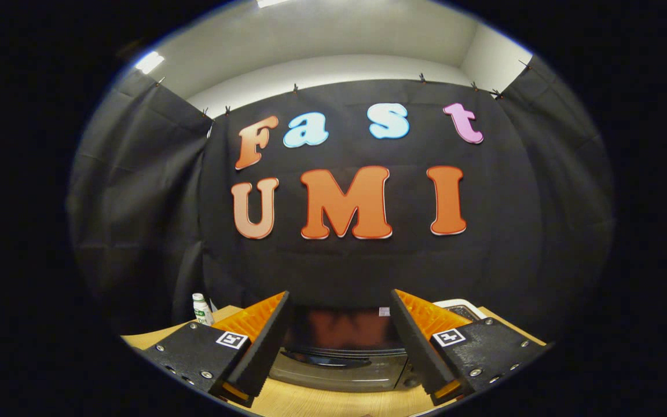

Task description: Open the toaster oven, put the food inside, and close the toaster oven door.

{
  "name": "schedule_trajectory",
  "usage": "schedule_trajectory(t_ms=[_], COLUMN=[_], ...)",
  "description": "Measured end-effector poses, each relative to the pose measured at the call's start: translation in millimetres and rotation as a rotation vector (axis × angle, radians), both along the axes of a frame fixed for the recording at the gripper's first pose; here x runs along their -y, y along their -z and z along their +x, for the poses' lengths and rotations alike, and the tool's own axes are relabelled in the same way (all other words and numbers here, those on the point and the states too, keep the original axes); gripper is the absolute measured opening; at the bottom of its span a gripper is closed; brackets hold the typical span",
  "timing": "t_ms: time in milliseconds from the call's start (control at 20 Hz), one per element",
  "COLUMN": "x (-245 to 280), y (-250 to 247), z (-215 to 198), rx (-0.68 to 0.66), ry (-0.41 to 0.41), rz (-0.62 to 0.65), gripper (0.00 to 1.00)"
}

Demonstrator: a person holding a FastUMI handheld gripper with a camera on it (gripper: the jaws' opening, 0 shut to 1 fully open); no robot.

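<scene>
Gripper view is showing the gripper (339, 341) hanging wide open, its fingers (264, 347) gripping nothing and touching nothing. The toaster oven (339, 353) is sitting on the wooden table (322, 402) between and just beyond them, door closed. A small bottle (201, 308) is standing to the left.

The setting was a staged recording booth, not a lived-in kitchen. Black cloth (136, 191) was clipped up as walls on three sides, with plain white wall and ceiling lights (149, 61) visible above it. A light wooden table (333, 402) carried a dark toaster oven (339, 353) with its door closed, a small white bottle (201, 308) and a white object (461, 306) behind. The gripper (339, 341) was held above the table, fingers spread apart and empty, the oven just ahead between them.
</scene>
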State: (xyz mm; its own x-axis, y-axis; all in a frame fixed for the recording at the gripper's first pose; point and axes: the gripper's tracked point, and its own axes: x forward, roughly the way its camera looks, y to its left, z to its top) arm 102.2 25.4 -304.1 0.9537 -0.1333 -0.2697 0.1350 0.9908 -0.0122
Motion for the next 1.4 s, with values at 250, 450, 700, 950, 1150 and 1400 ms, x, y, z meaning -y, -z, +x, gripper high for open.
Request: schedule_trajectory(t_ms=[250,450,700,950,1150,1400], x=[-5,-5,1,1,-1,-15], y=[71,93,123,126,122,130], z=[15,20,17,9,-18,-74], rx=[-0.118,-0.132,-0.186,-0.152,-0.083,-0.117], ry=[0.039,0.073,0.121,0.125,0.137,0.100], rz=[0.053,0.031,0.020,0.019,0.007,0.017], gripper=[1.00,1.00,1.00,0.99,0.90,0.81])
